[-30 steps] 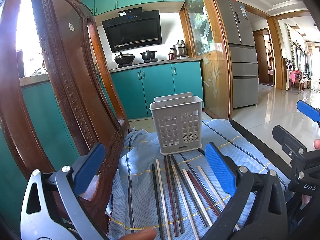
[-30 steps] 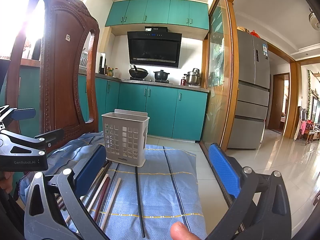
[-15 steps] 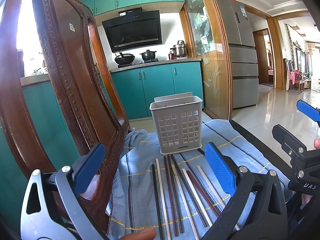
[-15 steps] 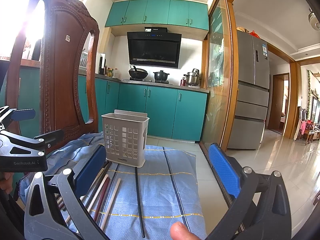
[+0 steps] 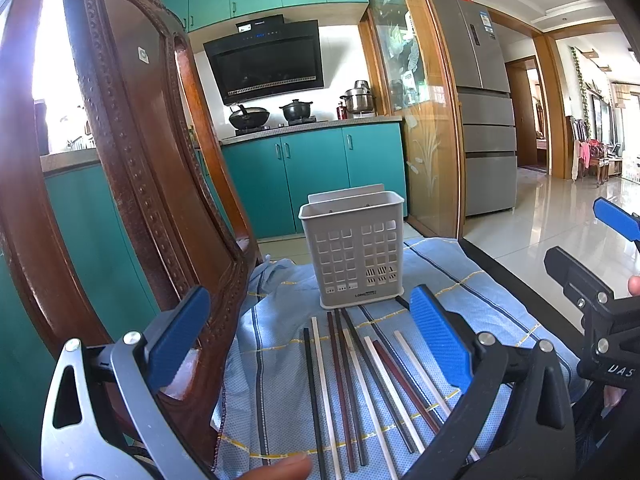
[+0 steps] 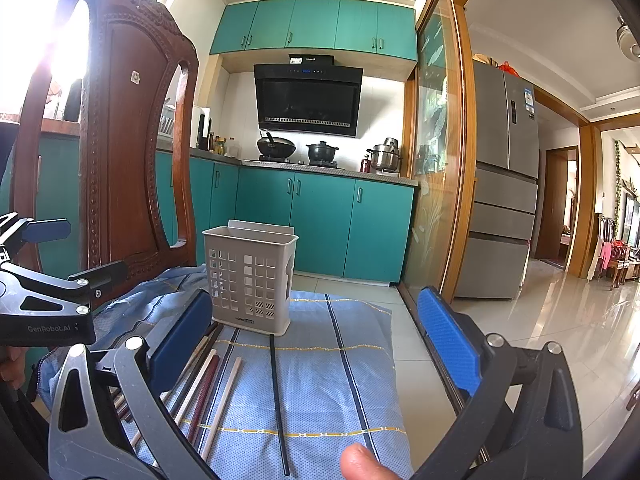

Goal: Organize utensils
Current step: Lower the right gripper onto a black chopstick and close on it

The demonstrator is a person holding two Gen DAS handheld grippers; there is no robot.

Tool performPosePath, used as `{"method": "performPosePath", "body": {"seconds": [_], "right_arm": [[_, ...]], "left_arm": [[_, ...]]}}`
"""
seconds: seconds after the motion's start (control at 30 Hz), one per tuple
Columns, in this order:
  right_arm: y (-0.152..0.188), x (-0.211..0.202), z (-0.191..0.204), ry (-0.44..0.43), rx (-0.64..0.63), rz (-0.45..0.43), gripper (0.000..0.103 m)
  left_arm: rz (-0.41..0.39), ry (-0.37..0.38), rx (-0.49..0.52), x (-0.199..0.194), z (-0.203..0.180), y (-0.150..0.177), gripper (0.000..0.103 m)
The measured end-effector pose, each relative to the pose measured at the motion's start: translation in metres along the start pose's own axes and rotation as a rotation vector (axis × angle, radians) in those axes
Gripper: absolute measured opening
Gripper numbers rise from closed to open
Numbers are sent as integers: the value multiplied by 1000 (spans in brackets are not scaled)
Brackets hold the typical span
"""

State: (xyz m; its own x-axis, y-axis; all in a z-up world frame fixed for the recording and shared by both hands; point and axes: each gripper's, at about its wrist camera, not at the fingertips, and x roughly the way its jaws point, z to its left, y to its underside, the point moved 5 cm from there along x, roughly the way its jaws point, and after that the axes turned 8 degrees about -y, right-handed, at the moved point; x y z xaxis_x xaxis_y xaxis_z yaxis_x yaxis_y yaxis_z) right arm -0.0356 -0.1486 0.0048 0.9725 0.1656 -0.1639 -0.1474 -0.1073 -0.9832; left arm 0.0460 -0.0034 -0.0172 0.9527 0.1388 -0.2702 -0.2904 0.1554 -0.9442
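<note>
Both grippers gaped wide, holding nothing. Chopsticks (image 5: 360, 380) lay lengthwise, pointing toward the basket (image 5: 354, 248), directly under the left gripper (image 5: 308, 344), so left was nearer; right gripper (image 6: 316, 344) only had the lone black stick (image 6: 277, 396).

A carved wooden chair (image 5: 132, 184) stands beside teal cabinets (image 6: 320, 220) and a steel fridge (image 6: 506, 184).

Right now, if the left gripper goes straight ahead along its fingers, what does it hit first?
Probably the white utensil holder: it stands centred ahead of the open left gripper, beyond the chopsticks lying on the blue cloth. Depth is unclear.

Both grippers — left gripper (image 5: 308, 336), right gripper (image 6: 316, 340) — gape empty.
</note>
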Motion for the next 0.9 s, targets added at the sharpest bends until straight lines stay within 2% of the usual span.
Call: {"method": "performPosePath", "body": {"seconds": [0.23,0.33,0.4,0.43,0.53,0.63,0.7,0.73,0.77,0.87,0.9], "right_arm": [[0,0,-1,2,0,3,100],[3,7,-3,-3,10,44,100],[14,23,-8,31,11,151,100],[25,37,-12,47,15,248,100],[50,60,-20,-26,107,429,98],[59,68,-24,-66,164,495,82],[62,73,-23,-80,176,528,66],[64,78,-22,-100,186,557,53],[65,84,-21,-118,193,588,44],[74,101,-14,-175,200,680,41],[77,108,-10,-200,195,709,41]], "left_arm": [[6,-2,4,1,0,1,100],[20,-11,13,4,-1,2,100],[37,-12,21,7,-2,4,100],[48,-8,22,8,-2,5,100],[60,-8,20,11,0,7,100],[69,-7,14,11,1,7,100],[78,-5,13,14,0,8,100],[83,-4,13,15,0,9,100],[92,-4,13,16,0,10,100],[132,-9,24,23,-1,16,100],[162,17,31,27,-3,19,97]]}}
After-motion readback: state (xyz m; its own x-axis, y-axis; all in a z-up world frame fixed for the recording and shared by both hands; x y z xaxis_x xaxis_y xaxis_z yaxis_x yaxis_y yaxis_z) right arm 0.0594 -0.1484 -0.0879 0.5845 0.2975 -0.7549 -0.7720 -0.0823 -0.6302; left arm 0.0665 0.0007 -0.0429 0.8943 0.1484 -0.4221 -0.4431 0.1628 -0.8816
